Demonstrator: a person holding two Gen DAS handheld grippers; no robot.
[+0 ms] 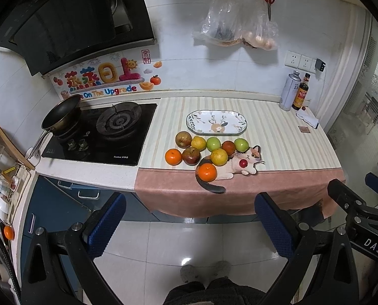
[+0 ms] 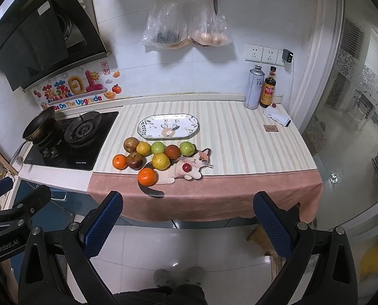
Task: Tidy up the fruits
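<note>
Fruit sits bunched on the bench (image 1: 277,132), on the striped mat and just short of its pink front edge. From my left camera the cluster lies at about 12 o'clock, with the oval plate (image 1: 216,122) just behind it and bare. I count a russet apple (image 1: 183,139), a yellow citrus (image 1: 198,143), two green apples (image 1: 213,144) (image 1: 241,144), a reddish fruit (image 1: 228,147), a dark red apple (image 1: 191,155), a larger yellow citrus (image 1: 219,156) and two oranges (image 1: 173,156) (image 1: 207,172), the nearer one resting on the cat-shaped coaster (image 1: 239,165). The gas hob (image 1: 127,137) and its frying pan (image 1: 60,113) lie toward 10 o'clock; two bottles (image 1: 294,91) stand at 2 o'clock.

My left hand-held gripper (image 1: 190,225) is spread wide and holds nothing, hanging over the floor short of the bench. My right hand-held gripper (image 2: 189,225) is equally wide apart and empty; from it the fruit sits nearer 11 o'clock.
</note>
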